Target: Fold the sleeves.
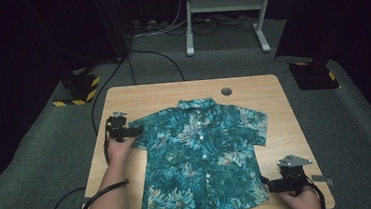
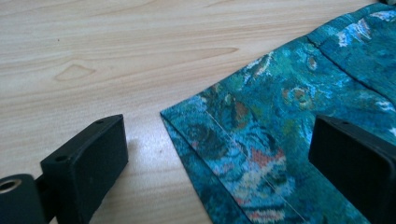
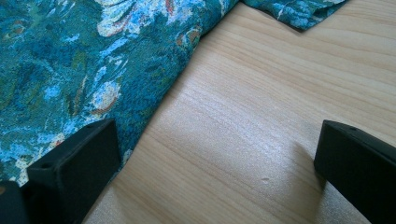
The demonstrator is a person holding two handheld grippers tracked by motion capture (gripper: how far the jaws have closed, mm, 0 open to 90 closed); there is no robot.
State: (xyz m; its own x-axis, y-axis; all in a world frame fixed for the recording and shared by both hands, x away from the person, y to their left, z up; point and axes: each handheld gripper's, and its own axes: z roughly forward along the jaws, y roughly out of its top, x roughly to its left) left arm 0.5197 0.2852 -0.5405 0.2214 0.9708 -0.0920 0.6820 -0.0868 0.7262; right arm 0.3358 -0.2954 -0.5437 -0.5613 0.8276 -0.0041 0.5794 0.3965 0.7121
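A teal floral short-sleeved shirt [image 1: 202, 153] lies flat, buttoned and face up, on the wooden table [image 1: 162, 92]. My left gripper [image 1: 136, 131] sits at the shirt's left sleeve, open. In the left gripper view the sleeve's hemmed corner [image 2: 205, 121] lies between the spread jaws of the left gripper [image 2: 219, 163], untouched. My right gripper [image 1: 266, 184] rests open by the shirt's lower right side. In the right gripper view the shirt's side edge [image 3: 154, 107] runs under the left jaw of the right gripper [image 3: 215, 172], with bare wood between the jaws.
A round cable hole [image 1: 226, 91] sits near the table's far edge. A white metal frame [image 1: 226, 11] stands on the grey carpet beyond the table. Black stands with yellow-striped bases [image 1: 77, 90] flank the table. Cables trail on the floor.
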